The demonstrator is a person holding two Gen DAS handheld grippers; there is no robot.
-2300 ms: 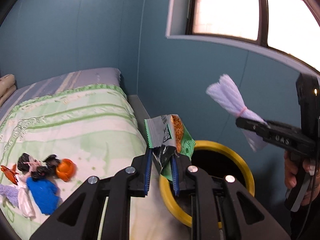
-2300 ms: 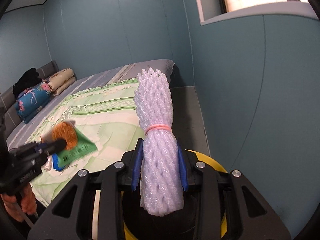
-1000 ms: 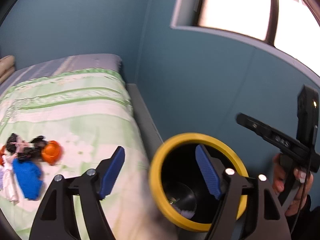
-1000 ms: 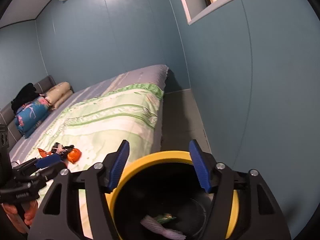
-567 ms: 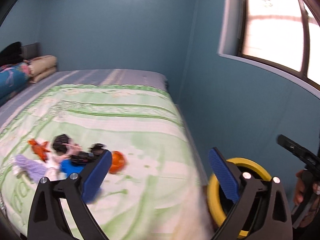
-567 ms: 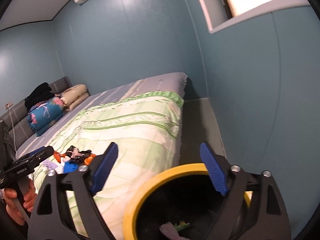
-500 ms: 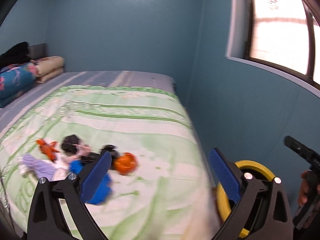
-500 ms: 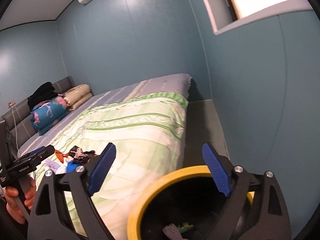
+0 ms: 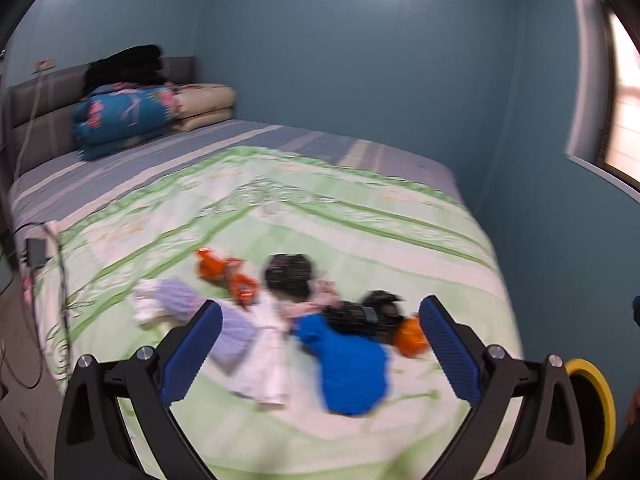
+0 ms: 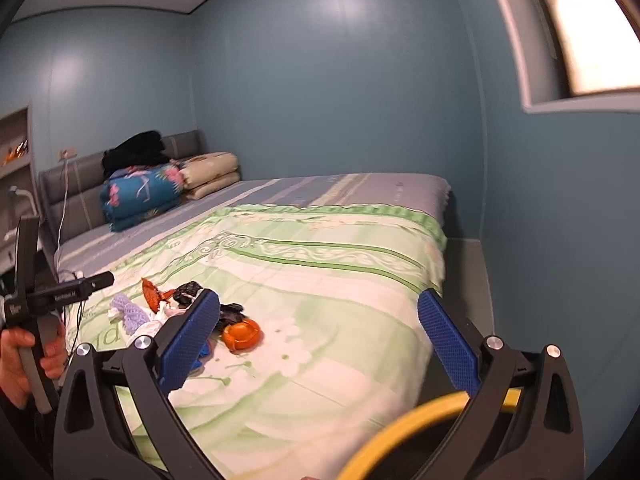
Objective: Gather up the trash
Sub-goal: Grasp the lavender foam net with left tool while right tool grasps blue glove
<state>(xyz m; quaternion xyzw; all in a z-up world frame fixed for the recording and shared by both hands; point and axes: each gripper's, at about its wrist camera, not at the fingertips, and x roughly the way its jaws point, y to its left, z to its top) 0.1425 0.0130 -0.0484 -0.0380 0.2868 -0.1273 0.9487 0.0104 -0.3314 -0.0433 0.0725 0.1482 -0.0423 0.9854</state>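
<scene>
Now both grippers, left gripper (image 9: 320, 344) and right gripper (image 10: 318, 340), gape wide and empty. Trash (image 9: 296, 320) lies clustered near the bed's (image 9: 360, 216) left edge; the bin (image 9: 592, 412) stands beside its foot corner. Best to single out one piece and close squarely on it.

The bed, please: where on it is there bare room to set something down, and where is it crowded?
Free: the green quilt between the trash pile and the wall-side edge, and the grey sheet up to the pillows. Crowded: the near-left patch, around the orange lid.
</scene>
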